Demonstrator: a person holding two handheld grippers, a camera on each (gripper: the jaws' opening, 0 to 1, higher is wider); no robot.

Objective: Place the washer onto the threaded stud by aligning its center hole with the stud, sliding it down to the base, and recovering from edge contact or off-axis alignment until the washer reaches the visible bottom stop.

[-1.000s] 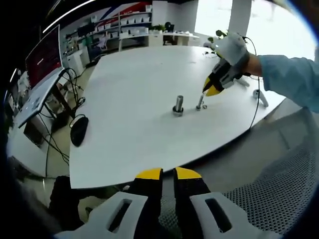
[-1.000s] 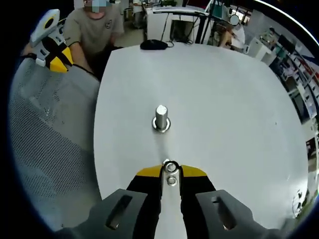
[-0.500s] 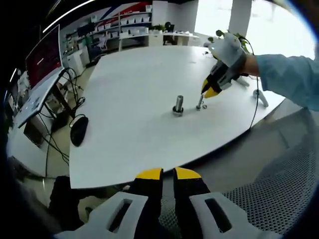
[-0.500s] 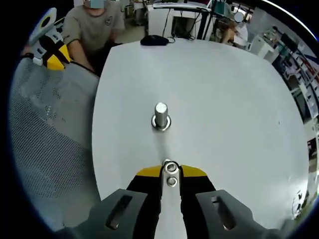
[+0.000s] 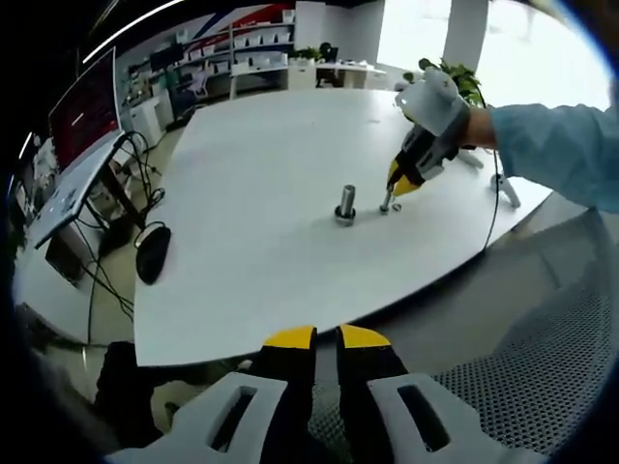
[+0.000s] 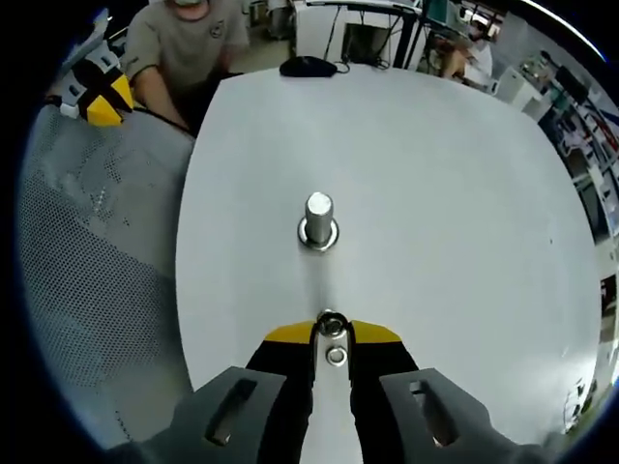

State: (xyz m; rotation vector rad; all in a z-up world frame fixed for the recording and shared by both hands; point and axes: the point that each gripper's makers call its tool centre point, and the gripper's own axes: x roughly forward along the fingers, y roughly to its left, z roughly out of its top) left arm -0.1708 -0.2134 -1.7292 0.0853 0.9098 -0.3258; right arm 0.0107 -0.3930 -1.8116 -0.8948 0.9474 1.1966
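Observation:
A steel threaded stud [image 5: 346, 203] [image 6: 317, 220] stands upright on its wide base on the white table [image 5: 251, 242] [image 6: 435, 193]. My right gripper [image 6: 332, 333] [image 5: 398, 184], held by a gloved hand, is low over the table just beside the stud. Its yellow tips are shut on a small ring-shaped washer [image 6: 332, 322]. A second small round metal piece [image 6: 336, 356] shows in the gap behind the washer. Under the tips, the left gripper view shows a small upright metal piece [image 5: 389, 200]. My left gripper [image 5: 327, 338] is off the table's near edge, shut on nothing.
A black mouse [image 5: 153, 253] [image 6: 308, 66] lies near a table edge. A mesh chair [image 5: 542, 367] [image 6: 87, 271] sits beside the table. A person [image 6: 184, 48] sits at the far side in the right gripper view. A cable [image 5: 495, 208] hangs over the table edge.
The right gripper has tilted and shifted a little toward the stud, staying low over the table. The left gripper has not moved.

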